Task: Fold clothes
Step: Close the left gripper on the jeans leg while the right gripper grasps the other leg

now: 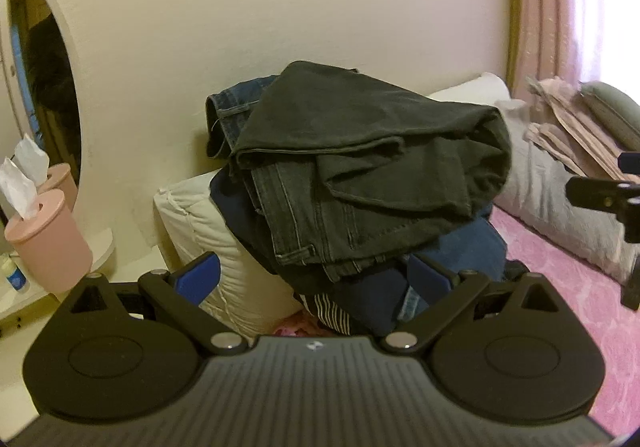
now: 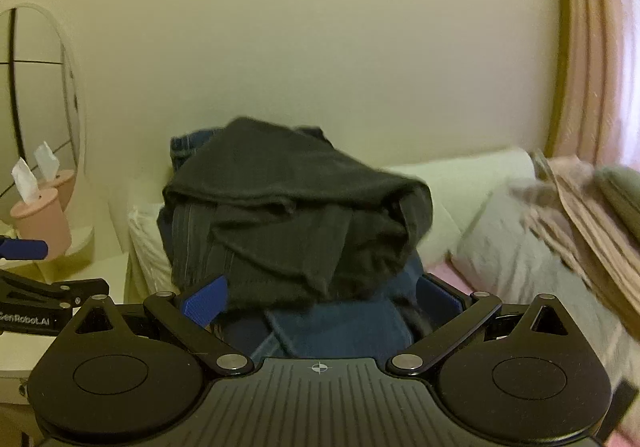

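Note:
A pile of clothes leans on a cream pillow (image 1: pixel 208 231) against the wall. On top lies a dark grey pair of jeans (image 1: pixel 360 151), also in the right wrist view (image 2: pixel 288 207). Blue jeans (image 1: pixel 460 247) and a navy garment lie under it; a striped piece (image 1: pixel 332 311) shows at the bottom. My left gripper (image 1: pixel 314 279) is open, its blue pads at the pile's foot, holding nothing. My right gripper (image 2: pixel 320 303) is open, its pads either side of the blue jeans (image 2: pixel 340 323), holding nothing. Each gripper shows at the other view's edge.
A pink tissue canister (image 1: pixel 44 243) stands on a white side table at the left below an oval mirror (image 1: pixel 44 87). A grey pillow (image 1: pixel 560 199), folded beige cloth (image 2: pixel 592 231) and pink curtain (image 1: pixel 580 7) are at the right. The bed cover (image 1: pixel 560 307) is pink.

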A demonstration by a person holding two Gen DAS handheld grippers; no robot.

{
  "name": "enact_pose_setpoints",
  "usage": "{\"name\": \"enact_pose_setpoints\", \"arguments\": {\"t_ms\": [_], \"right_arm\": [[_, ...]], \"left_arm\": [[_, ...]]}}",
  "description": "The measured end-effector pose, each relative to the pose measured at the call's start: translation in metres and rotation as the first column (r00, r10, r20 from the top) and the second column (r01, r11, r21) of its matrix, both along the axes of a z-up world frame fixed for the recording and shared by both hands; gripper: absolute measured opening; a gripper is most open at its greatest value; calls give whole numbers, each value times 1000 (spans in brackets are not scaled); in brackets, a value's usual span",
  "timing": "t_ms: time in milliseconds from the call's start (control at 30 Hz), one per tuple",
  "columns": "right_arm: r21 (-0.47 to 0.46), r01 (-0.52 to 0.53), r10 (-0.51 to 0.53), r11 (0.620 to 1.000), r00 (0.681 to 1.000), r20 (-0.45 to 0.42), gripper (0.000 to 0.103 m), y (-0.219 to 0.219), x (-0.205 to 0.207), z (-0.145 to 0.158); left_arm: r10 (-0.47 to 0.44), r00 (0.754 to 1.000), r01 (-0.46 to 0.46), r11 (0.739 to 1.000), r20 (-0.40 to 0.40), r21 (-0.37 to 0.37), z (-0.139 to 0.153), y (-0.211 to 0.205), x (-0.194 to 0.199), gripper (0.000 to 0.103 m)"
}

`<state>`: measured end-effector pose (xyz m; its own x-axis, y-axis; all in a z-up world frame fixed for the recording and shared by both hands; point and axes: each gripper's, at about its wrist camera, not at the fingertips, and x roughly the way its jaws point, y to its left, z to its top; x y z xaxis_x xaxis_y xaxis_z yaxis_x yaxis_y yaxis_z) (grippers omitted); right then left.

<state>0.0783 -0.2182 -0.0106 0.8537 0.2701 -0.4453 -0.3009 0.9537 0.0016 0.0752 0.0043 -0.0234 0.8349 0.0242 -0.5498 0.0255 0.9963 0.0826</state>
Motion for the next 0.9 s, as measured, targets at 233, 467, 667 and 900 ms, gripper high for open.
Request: {"name": "enact_pose_setpoints", "arguments": {"t_ms": [233, 467, 667, 900], "right_arm": [[-113, -105, 114, 988, 990, 83, 103, 2, 36, 5], [-177, -68, 80, 982, 995, 59, 103, 10, 88, -12], [-271, -3, 6, 963, 1000, 11, 103, 20, 150, -35], [-357, 97, -114, 929, 993, -28, 103, 10, 218, -57]], "left_arm": [[44, 999, -44, 997, 0, 63, -2, 12, 37, 99], [-12, 1000, 13, 997, -3, 79, -18, 37, 104, 99], [-138, 989, 127, 978, 57, 166, -45, 56, 185, 96], [-271, 962, 272, 953, -26, 135, -65, 62, 264, 76]]}}
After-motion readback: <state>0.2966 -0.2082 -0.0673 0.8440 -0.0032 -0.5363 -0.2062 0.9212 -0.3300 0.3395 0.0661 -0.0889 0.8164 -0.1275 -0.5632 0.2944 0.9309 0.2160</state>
